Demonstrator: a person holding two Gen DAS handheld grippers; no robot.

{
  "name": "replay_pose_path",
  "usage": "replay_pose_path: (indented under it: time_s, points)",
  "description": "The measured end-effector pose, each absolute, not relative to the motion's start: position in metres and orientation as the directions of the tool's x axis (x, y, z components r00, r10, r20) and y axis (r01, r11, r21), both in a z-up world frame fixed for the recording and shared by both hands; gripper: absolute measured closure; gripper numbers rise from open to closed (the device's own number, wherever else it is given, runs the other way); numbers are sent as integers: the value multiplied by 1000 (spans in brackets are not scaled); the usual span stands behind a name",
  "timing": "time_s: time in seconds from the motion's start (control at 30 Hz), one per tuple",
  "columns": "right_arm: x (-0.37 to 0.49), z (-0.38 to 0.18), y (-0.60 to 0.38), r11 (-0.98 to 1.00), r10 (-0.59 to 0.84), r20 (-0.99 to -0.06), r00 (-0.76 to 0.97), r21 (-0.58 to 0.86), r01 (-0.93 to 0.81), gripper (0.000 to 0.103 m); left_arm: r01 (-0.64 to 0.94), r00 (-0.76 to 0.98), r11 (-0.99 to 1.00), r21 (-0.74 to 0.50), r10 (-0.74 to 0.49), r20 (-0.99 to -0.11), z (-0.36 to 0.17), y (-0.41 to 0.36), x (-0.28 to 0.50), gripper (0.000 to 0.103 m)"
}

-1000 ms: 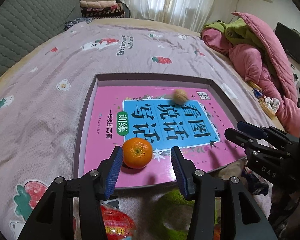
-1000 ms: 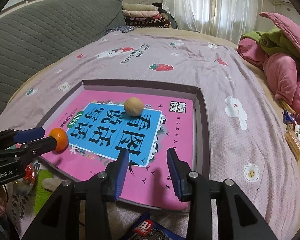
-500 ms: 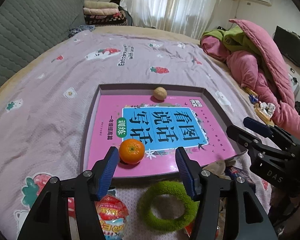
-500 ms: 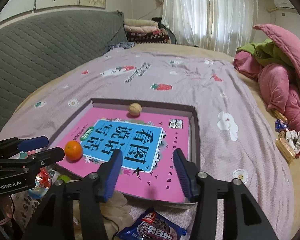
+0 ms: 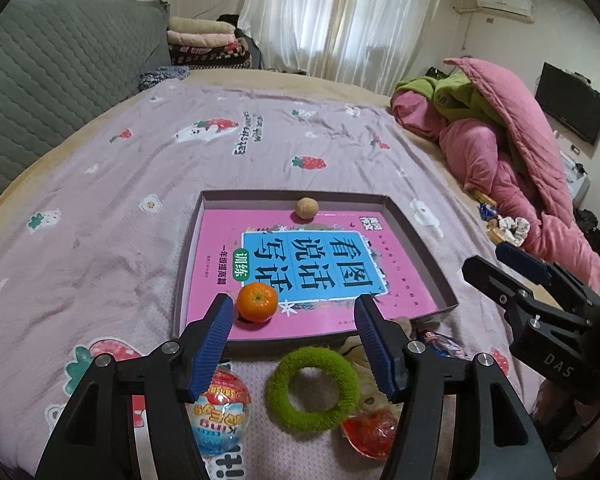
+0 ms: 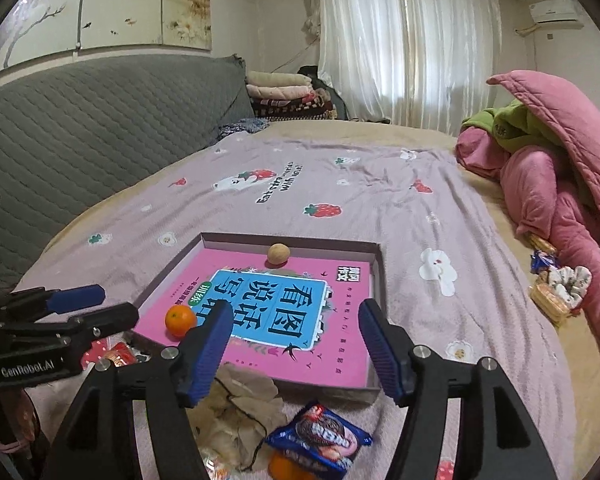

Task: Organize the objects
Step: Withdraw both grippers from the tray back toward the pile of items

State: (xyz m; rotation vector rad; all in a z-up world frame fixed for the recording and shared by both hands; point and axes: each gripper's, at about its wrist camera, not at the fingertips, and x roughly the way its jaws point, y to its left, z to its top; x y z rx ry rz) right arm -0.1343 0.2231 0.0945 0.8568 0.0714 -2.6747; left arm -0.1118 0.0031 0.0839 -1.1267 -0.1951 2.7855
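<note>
A shallow grey tray [image 5: 424, 250] [image 6: 376, 276] lies on the bed and holds a pink book [image 5: 336, 304] [image 6: 340, 356]. An orange [image 5: 257, 302] [image 6: 180, 320] sits on the book's near left, and a walnut [image 5: 306, 208] [image 6: 278, 253] at the tray's far side. My left gripper [image 5: 294, 344] is open and empty above the tray's near edge, over a green fuzzy ring [image 5: 313, 389]. My right gripper [image 6: 294, 350] is open and empty above the tray's near side, over a blue cookie packet [image 6: 320, 440].
A plastic toy egg [image 5: 220, 416], a red packet [image 5: 370, 434] and a beige plush [image 6: 240, 412] lie before the tray. A second orange [image 6: 284, 468] peeks from under the cookie packet. A pink quilt [image 5: 512, 160] is heaped on the right, snacks [image 6: 556, 292] beside it.
Both grippers have pulled back and up from the tray, opening wider. The orange stays where the left gripper left it. The walnut has rolled to the tray's far side and rests there.
</note>
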Motion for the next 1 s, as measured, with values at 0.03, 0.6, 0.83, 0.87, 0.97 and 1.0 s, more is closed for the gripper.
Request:
replay_pose_path:
  time_s: [0.03,0.6,0.83,0.87,0.97,1.0]
  points:
    - [-131,96,225,-946,-293,-569,-768,53,321,38,-73,-716,-983,-168,169,-677,86,3,-109,39]
    - [-85,124,230,-950,-271,-540,-797,16,313,38,-94,-743,-986,-141,164,-649,115,11,-63,39]
    - [-72,133,231,-949,-266,-530,-805,-3,315,38,-104,-744,-986,-130,164,-647,120,16,-51,39]
    - [-70,133,231,-949,-265,-530,-805,-3,315,38,-104,-744,-987,-125,160,-648,119,17,-50,39]
    - [-68,132,233,-949,-263,-534,-804,-6,314,38,-106,-741,-987,-118,158,-653,116,17,-47,39]
    - [-67,131,233,-949,-262,-536,-803,-7,314,38,-106,-740,-988,-116,156,-655,115,17,-46,39]
